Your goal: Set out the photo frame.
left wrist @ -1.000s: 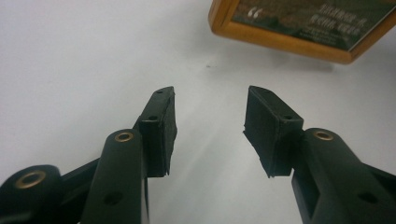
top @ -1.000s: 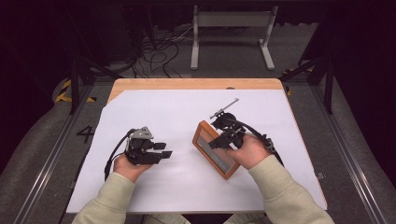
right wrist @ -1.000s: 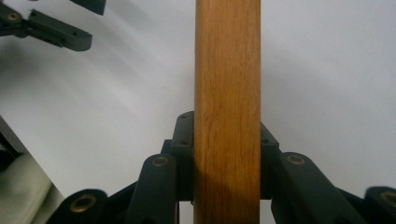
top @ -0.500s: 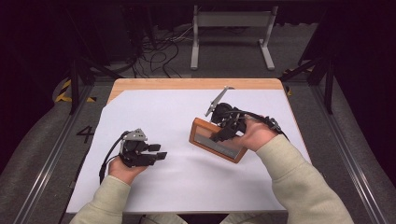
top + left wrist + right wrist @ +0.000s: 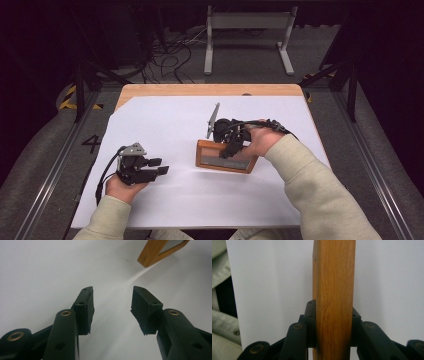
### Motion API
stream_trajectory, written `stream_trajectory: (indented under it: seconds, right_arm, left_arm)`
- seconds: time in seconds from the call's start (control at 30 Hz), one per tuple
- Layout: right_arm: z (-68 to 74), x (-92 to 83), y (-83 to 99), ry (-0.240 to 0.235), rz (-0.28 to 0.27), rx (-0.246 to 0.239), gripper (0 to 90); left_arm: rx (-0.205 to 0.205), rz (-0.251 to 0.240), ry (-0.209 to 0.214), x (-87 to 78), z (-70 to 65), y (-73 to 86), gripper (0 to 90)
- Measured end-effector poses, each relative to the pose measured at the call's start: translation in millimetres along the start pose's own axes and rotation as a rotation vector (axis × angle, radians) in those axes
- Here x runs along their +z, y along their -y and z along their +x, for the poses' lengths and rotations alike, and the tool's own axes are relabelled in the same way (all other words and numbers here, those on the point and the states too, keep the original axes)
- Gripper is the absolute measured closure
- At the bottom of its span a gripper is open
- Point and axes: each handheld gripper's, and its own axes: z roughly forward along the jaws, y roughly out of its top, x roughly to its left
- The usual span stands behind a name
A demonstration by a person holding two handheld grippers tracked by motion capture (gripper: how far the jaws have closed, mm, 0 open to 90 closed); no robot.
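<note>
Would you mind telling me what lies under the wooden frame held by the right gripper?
Under the wooden frame lies the white sheet covering the table. The right gripper clamps its edge; whether it touches the sheet is hidden.

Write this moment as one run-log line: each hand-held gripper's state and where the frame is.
left hand-held gripper: open, empty | right hand-held gripper: shut on frame | frame: on edge on sheet

Left gripper [image 5: 112,307] jaws apart, nothing btwn them, white sheet [image 5: 50,270] beneath. Wooden frame [image 5: 155,252] corner beyond right jaw, well apart.
</note>
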Motion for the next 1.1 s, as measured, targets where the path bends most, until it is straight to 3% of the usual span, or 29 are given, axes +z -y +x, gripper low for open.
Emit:
stream_trajectory:
  seconds: [0.2,0.33,0.47,0.63,0.77,0.8,0.93,1.0,1.1]
  right_arm:
    - [-2.7,13.6,-5.3,-0.050,0.059,-0.012,70.8]
    - [-6.8,20.8,-8.1,-0.052,0.084,-0.003,70.6]
    - [-11.3,24.7,-8.2,-0.046,0.075,0.007,70.6]
    - [-12.7,24.5,-6.4,-0.052,0.060,-0.037,70.3]
    - [-12.5,25.1,-3.9,-0.056,0.027,-0.079,69.7]
    - [-13.2,24.0,-3.2,-0.040,0.015,-0.093,64.9]
    - [-17.9,19.7,-2.2,0.007,-0.053,-0.050,40.6]
    - [-22.0,17.6,-0.7,0.008,-0.081,0.011,36.8]
    - [-24.8,9.6,4.4,0.073,-0.150,0.035,36.9]
  left_arm:
    - [-0.012,0.004,0.000,0.4,-0.2,2.0,52.8]
    - [-0.008,0.002,0.003,1.2,-0.2,0.9,52.7]
    - [-0.001,0.006,0.005,3.0,-0.1,-0.3,52.6]
    - [-0.011,0.011,0.013,5.9,-1.1,-1.3,52.5]
    - [0.004,0.012,0.019,7.9,-1.1,-2.9,52.4]
    - [-0.004,0.013,0.020,8.2,-1.8,-2.9,52.4]
    - [-0.003,0.011,0.021,8.2,-1.7,-3.1,52.2]
    - [0.005,0.009,0.020,8.0,-0.8,-3.4,52.1]
    - [0.001,0.012,0.018,8.5,-0.8,-3.4,51.7]
